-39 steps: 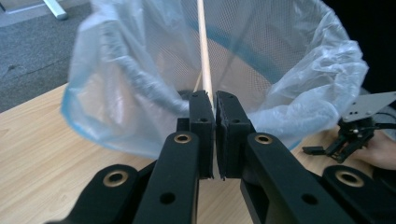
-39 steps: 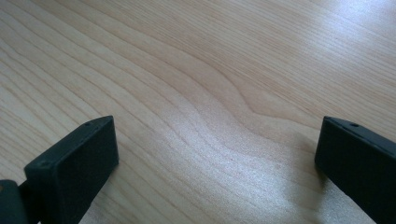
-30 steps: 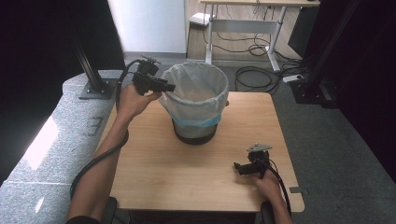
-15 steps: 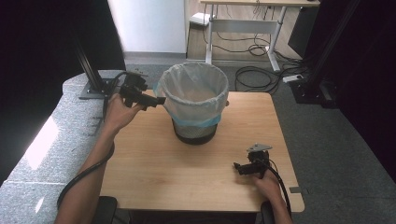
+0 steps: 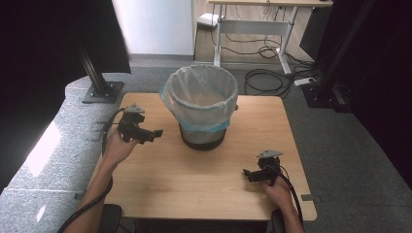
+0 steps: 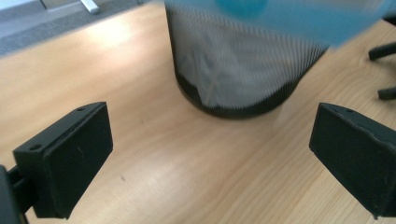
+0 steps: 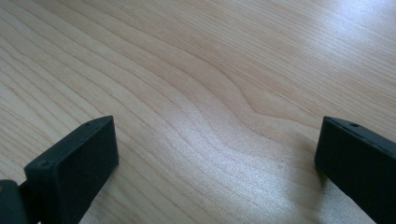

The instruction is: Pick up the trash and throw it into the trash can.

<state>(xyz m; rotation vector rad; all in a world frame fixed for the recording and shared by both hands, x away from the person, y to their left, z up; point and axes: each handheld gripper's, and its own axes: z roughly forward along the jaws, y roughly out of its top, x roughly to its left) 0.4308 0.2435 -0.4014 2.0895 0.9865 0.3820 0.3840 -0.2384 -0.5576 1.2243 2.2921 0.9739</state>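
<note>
A black mesh waste bin (image 5: 201,136) lined with a clear bag that has a blue band stands at the back middle of the wooden table (image 5: 194,189). My left gripper (image 5: 156,133) hovers low over the table just left of the bin, pointing at its base. Its jaws have just been opening and stand wide with nothing between them. In the left gripper view the bin (image 6: 243,70) is close ahead, beyond the open left gripper (image 6: 210,140). My right gripper (image 5: 247,173) rests near the table's front right, open and empty. The right gripper view has bare wood between the jaws of the right gripper (image 7: 215,158).
A grey stone ledge (image 5: 48,160) runs along the table's left side, with a black post base (image 5: 99,92) on it. Cables (image 5: 265,80) and a desk frame (image 5: 252,29) are on the floor behind. The right table edge (image 5: 299,160) is near my right hand.
My left hand has come down from beside the bin's rim and moved back and left, to table level beside the bin's base. The right gripper has stayed put.
</note>
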